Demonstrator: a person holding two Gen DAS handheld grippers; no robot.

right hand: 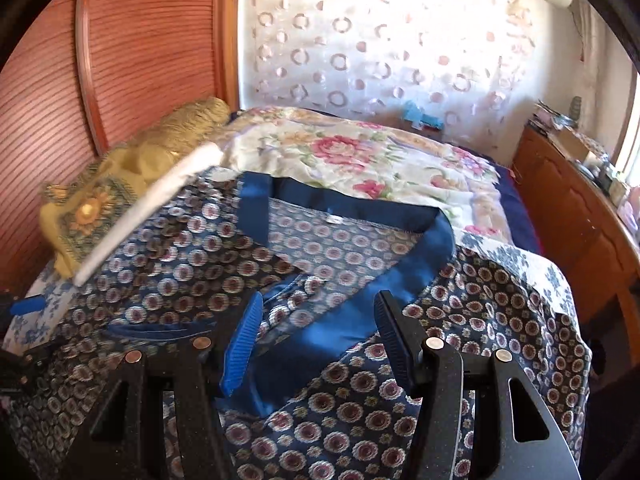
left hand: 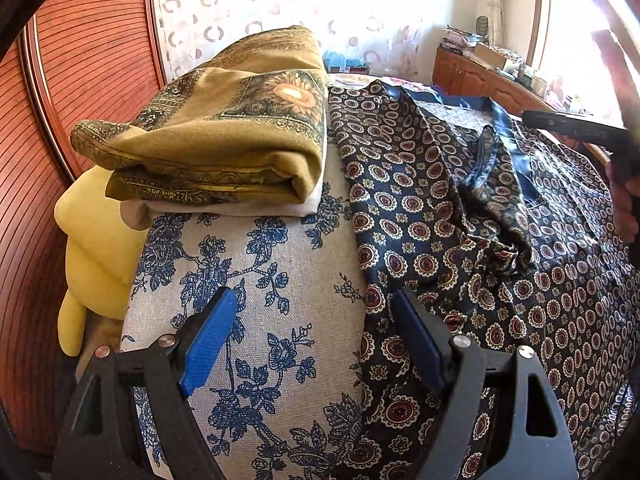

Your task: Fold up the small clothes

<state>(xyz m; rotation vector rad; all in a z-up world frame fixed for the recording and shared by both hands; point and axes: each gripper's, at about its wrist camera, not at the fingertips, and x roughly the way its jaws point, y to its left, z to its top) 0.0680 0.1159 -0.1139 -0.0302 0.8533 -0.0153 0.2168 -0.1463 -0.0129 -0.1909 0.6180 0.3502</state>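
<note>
Sunlit bed [right hand: 360, 152] is carrying the patterned shirt [right hand: 340, 408] unfolded; both grippers, left gripper [left hand: 316, 348] and right gripper [right hand: 320, 344], are hovering with jaws open and empty, so gripping an edge is likely coming next.

Left gripper [left hand: 310, 344]: jaws wide apart, nothing between pads, angled down at the edge of the patterned garment [left hand: 500, 264]. Right gripper [right hand: 316, 338]: jaws apart over the garment's blue trim, pads not pressing. Hand [left hand: 626, 204] grips its handle.

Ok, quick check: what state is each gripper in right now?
Left gripper: open, holding nothing, over the garment's edge.
Right gripper: open, nothing gripped, above the blue collar band.
</note>
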